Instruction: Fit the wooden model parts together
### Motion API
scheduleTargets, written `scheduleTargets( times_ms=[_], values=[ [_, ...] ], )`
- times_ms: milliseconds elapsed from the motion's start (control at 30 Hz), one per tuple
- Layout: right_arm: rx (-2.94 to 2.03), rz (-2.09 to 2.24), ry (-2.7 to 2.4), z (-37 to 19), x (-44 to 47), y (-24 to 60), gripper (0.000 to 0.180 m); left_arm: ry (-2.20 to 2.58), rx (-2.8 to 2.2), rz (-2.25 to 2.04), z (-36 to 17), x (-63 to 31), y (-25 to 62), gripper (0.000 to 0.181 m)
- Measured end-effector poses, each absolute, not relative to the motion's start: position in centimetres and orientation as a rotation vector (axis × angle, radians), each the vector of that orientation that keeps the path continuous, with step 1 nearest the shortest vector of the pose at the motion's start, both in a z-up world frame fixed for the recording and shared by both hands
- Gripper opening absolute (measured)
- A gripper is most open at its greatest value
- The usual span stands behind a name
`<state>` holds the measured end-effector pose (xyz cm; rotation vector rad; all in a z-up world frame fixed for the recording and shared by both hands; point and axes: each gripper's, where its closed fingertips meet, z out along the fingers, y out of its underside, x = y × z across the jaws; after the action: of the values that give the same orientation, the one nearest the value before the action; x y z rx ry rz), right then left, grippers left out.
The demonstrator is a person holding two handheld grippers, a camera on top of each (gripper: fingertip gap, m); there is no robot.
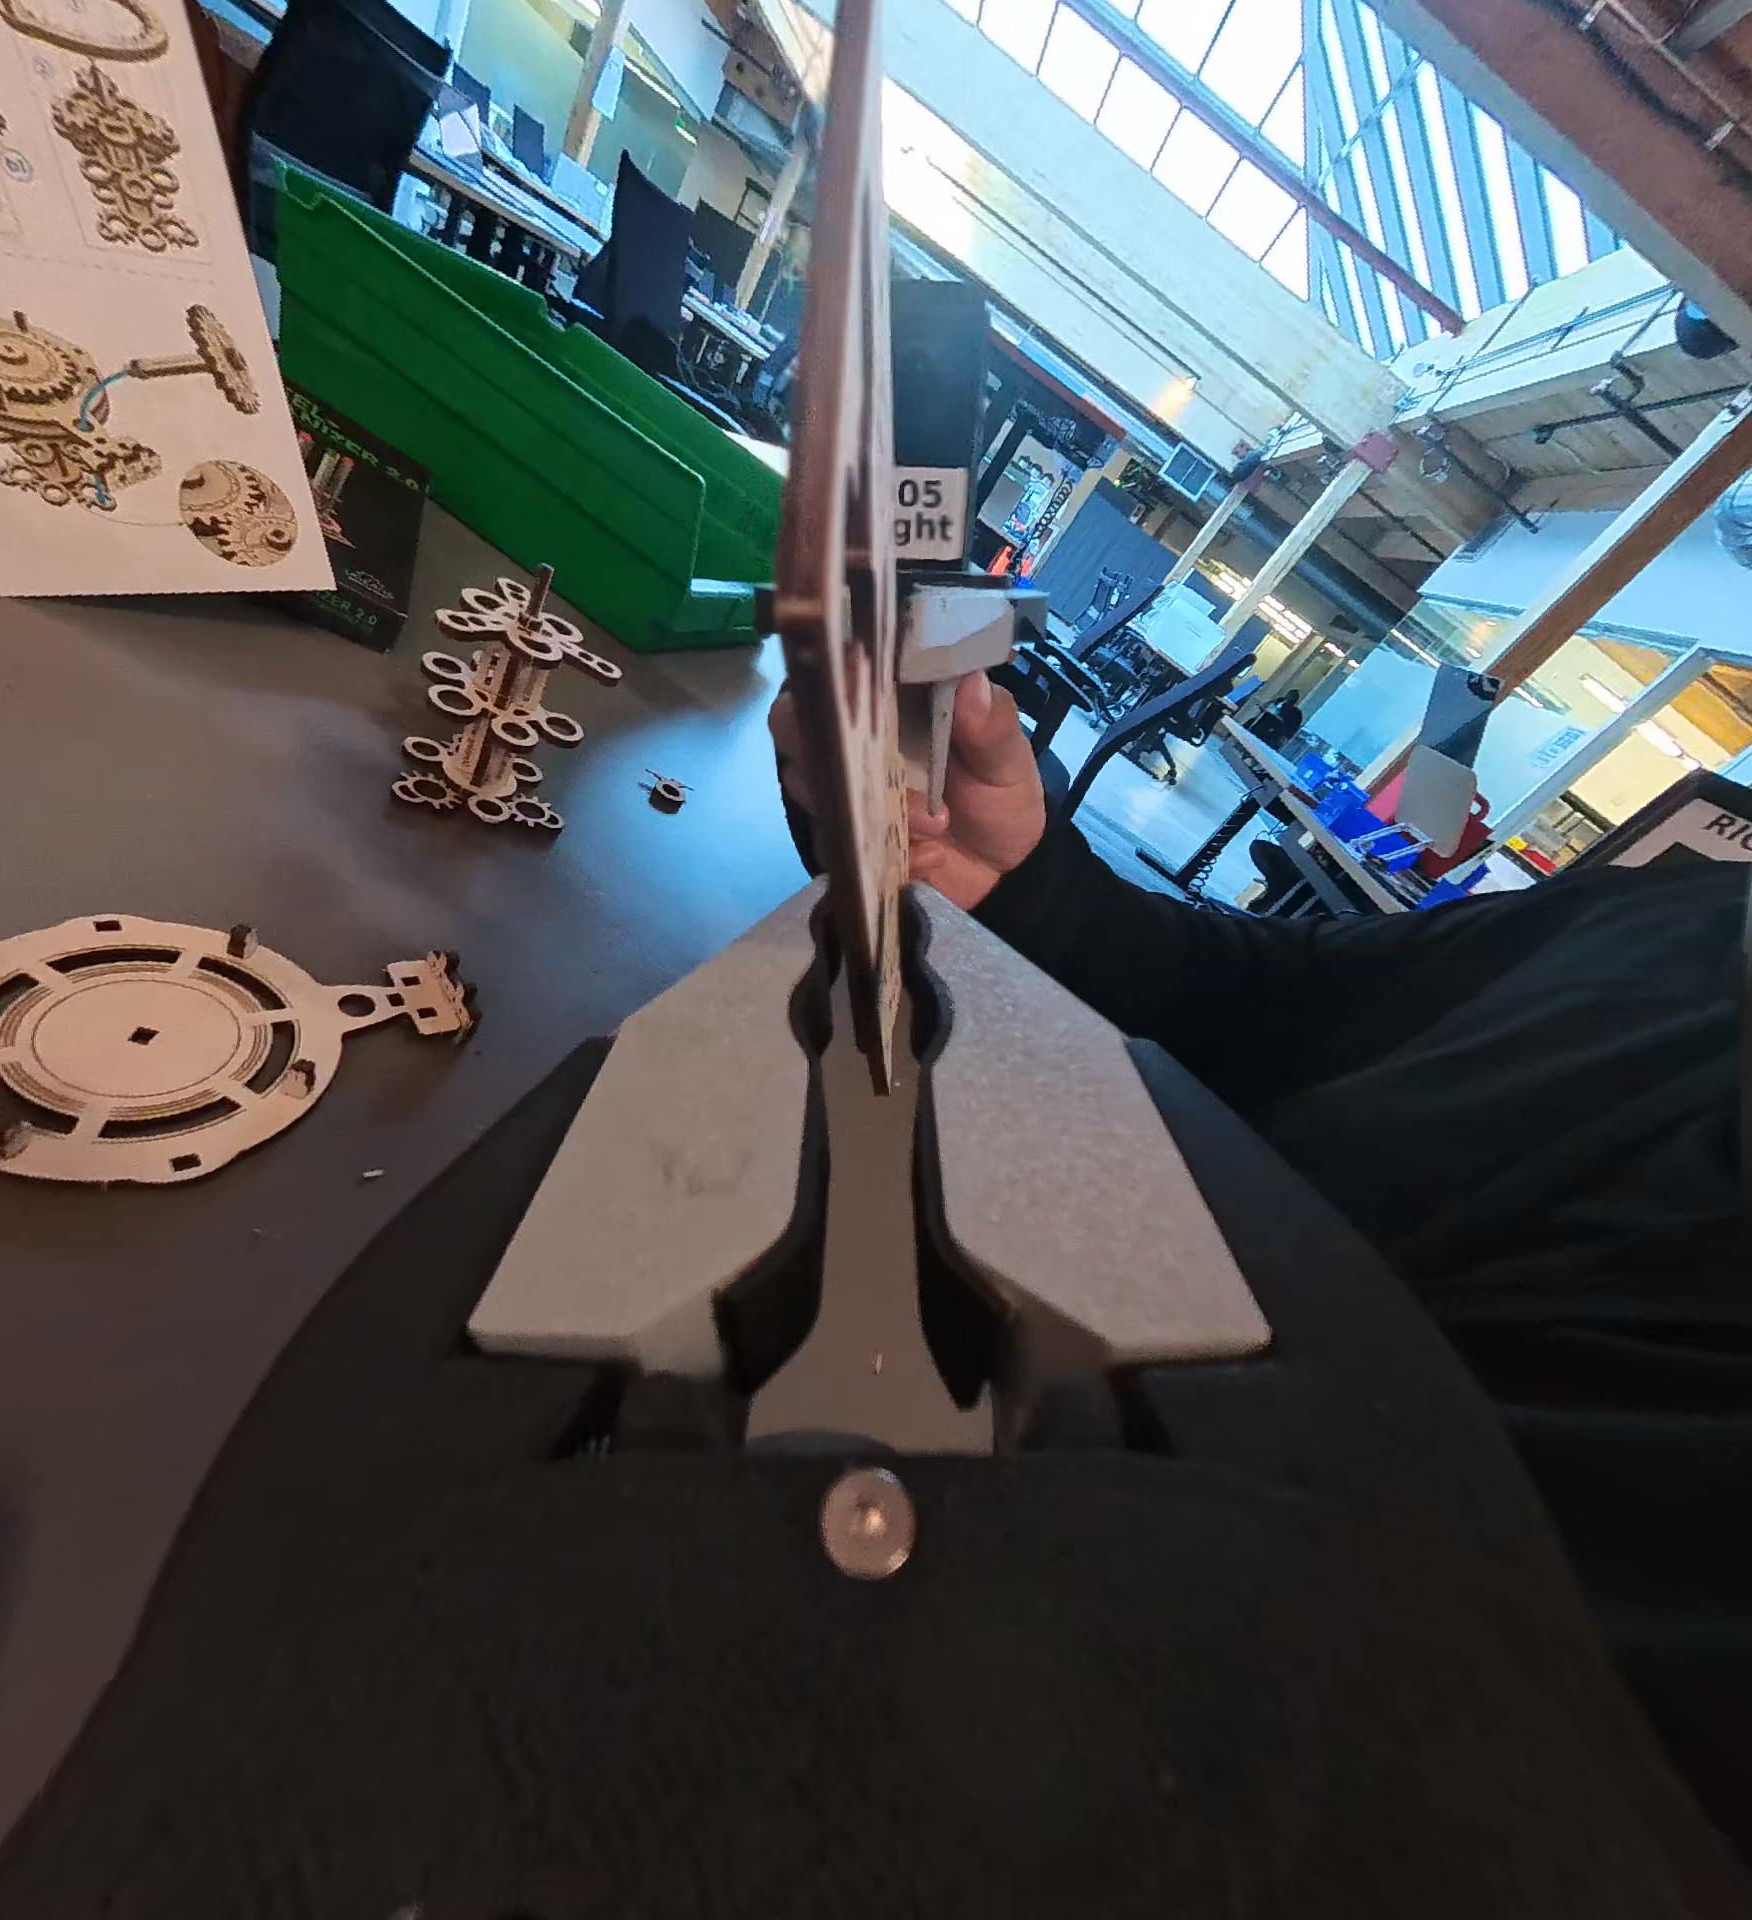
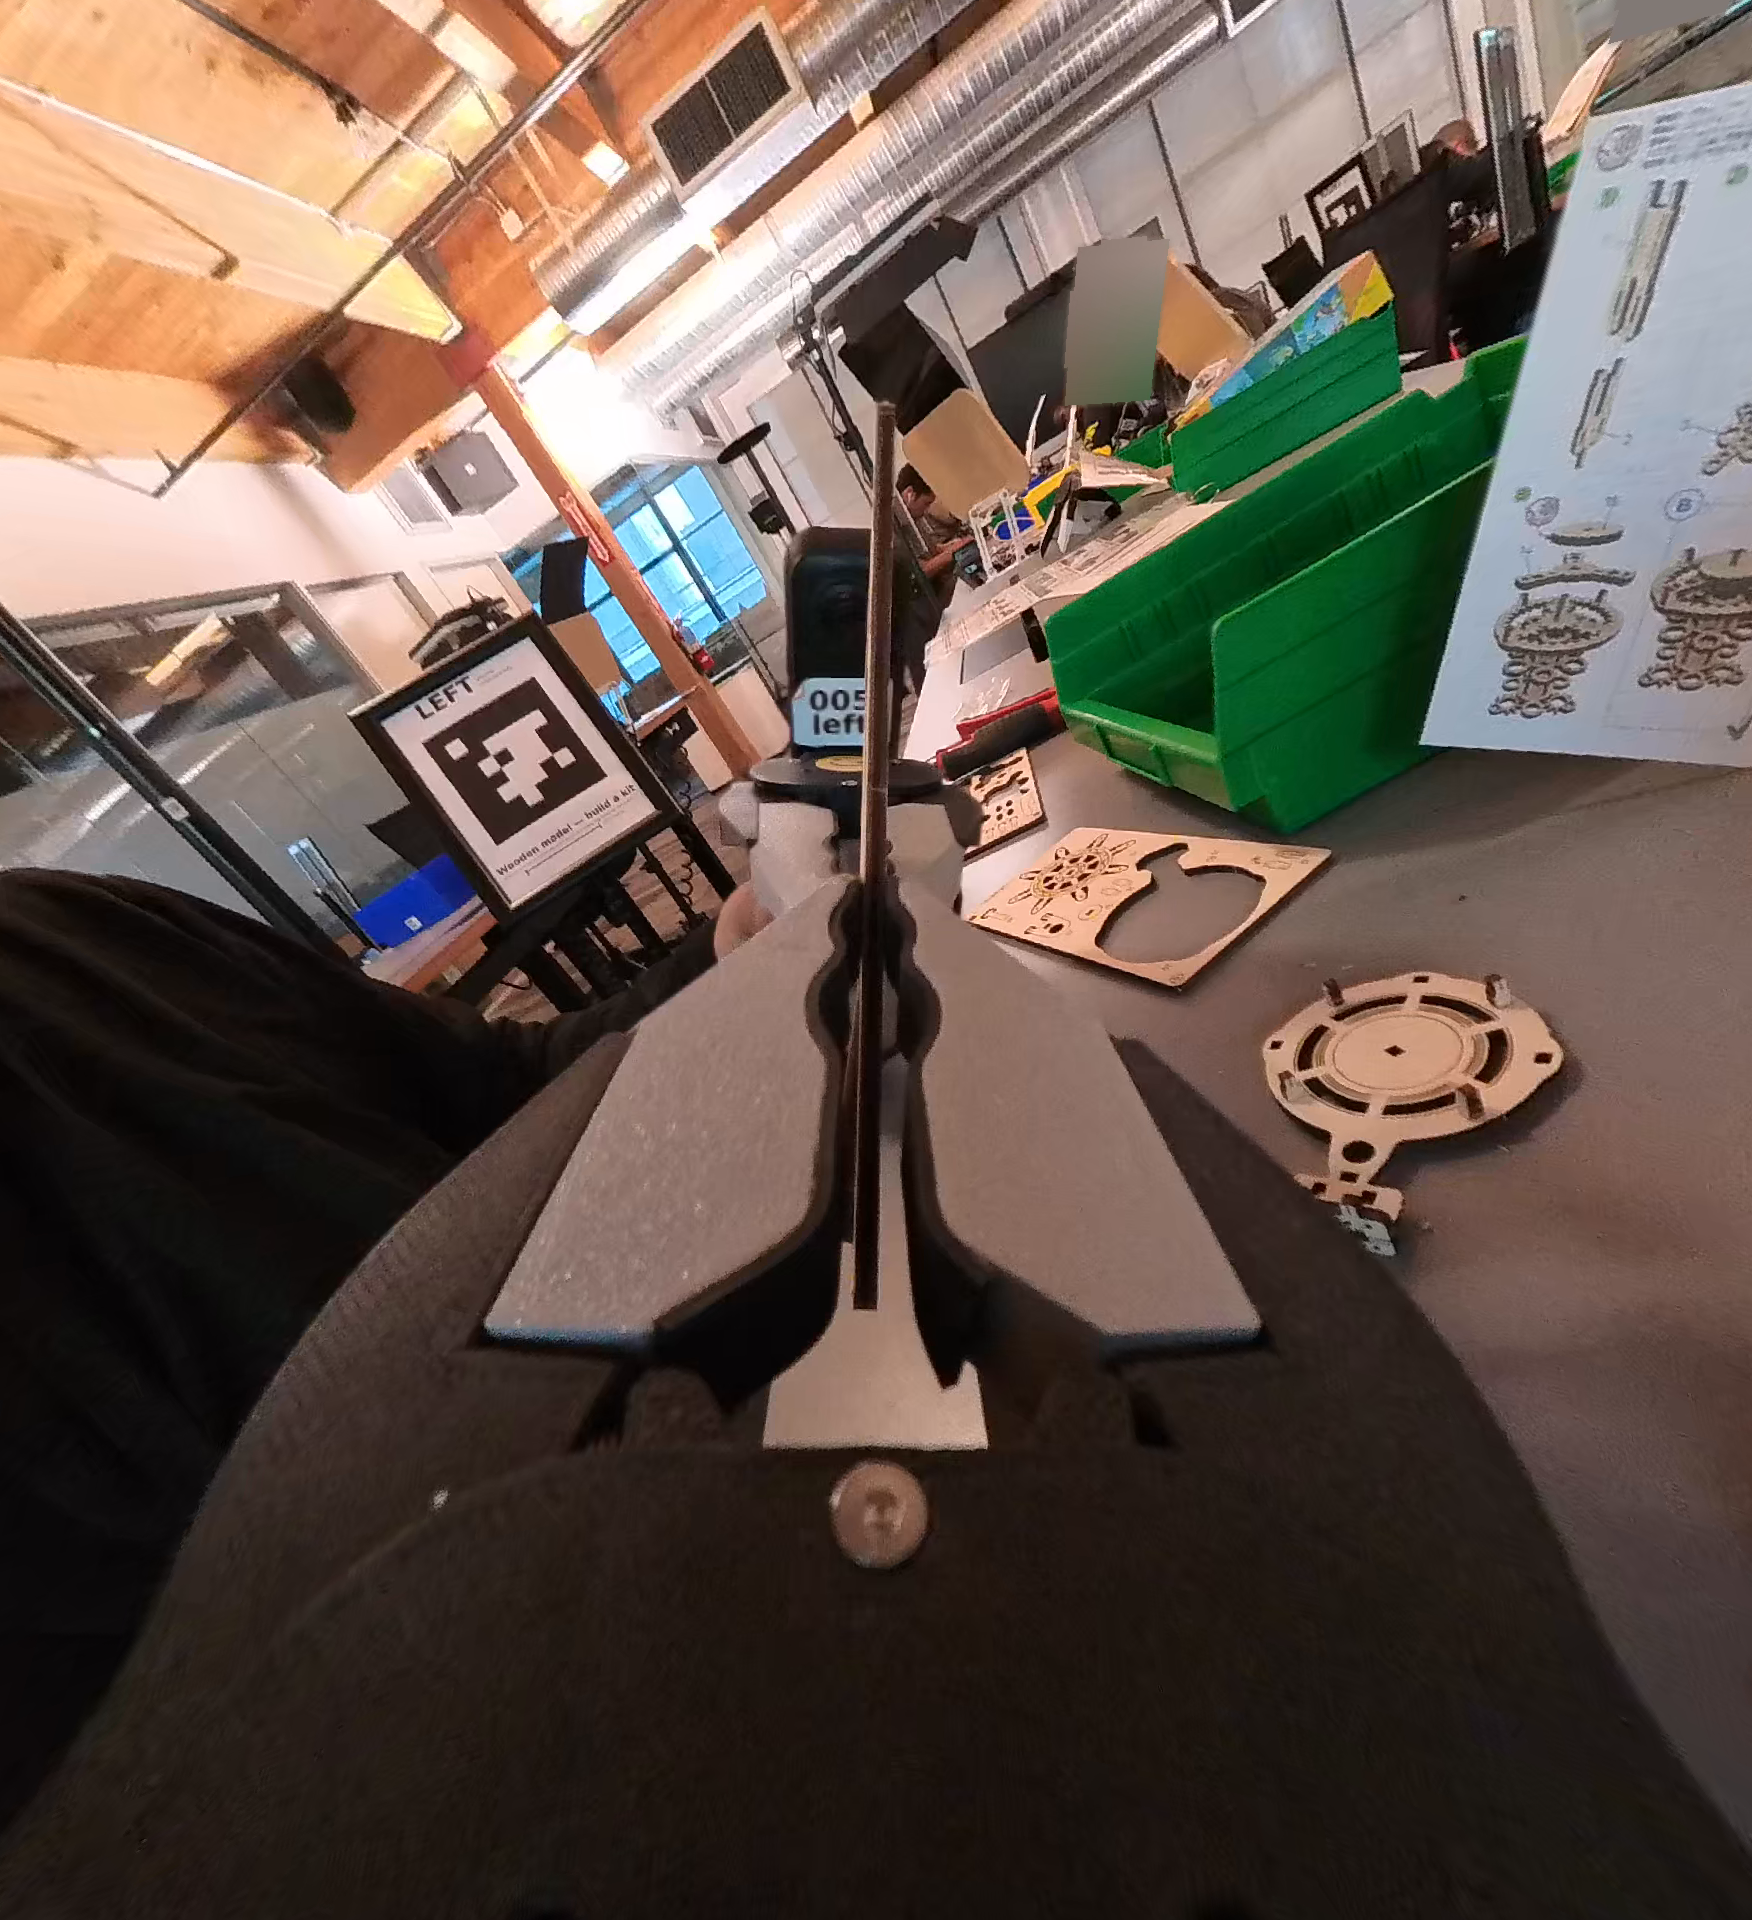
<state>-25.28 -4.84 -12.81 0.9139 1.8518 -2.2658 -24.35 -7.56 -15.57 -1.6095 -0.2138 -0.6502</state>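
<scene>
Both tools grip one thin wooden sheet, held edge-on and upright above the grey surface. The left tool is clamped on the sheet's lower edge, its two grey fingers pressed to either face; the right tool is clamped on the same sheet from the opposite side, so each camera sees only the sheet's dark edge. In the left wrist view the far tool appears beyond the sheet, with a hand on its handle. Lying flat on the surface is a round wooden plate with a short tab — pegs stand at its rim — and behind it a small wooden tower of ringed tiers stands upright, with a tiny loose piece just beside it. A cut-out wooden sheet lies flat farther back. An instruction sheet is propped upright near green bins.
</scene>
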Motion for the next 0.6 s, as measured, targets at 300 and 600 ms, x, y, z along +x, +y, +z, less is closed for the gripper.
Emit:
scheduleTargets(
  times_ms=[300,600],
  values=[
    [-0.368,-2.337,3.532,-11.6,-18.3,-10.7,0.001,0.599,-1.441,0.091,-14.1,-21.3,-11.2,0.004],
    [-0.362,-1.997,3.851,-14.4,-18.0,-9.8,0.006,0.761,-1.671,0.306,-16.9,-20.3,-11.9,0.001]
  ],
)
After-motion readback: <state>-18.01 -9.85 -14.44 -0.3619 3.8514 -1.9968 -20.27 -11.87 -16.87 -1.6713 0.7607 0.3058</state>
